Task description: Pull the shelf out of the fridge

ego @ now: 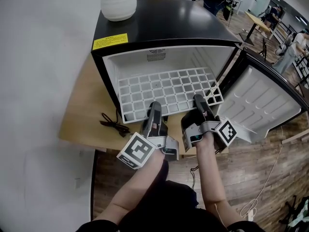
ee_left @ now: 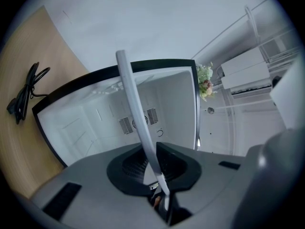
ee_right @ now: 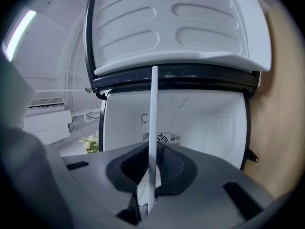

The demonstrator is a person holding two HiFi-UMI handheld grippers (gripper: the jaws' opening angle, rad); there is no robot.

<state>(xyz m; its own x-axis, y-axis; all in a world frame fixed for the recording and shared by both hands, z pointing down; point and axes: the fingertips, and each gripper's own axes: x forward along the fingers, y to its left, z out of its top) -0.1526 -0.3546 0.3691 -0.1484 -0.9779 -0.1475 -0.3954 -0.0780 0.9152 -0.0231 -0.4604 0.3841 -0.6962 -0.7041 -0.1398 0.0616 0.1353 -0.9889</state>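
Centre frame: I see the boxy black fridge open, its white square-celled grid shelf lying in the smooth cavity, front edge at the mouth. My left gripper and right gripper each clamp that thin edge, jaws nearly closed.

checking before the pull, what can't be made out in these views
Head view: print on the yellow label too small to read.
Head view: vase top cut off by the picture's edge.
Head view: shelf front edge partly hidden under left gripper and right gripper.
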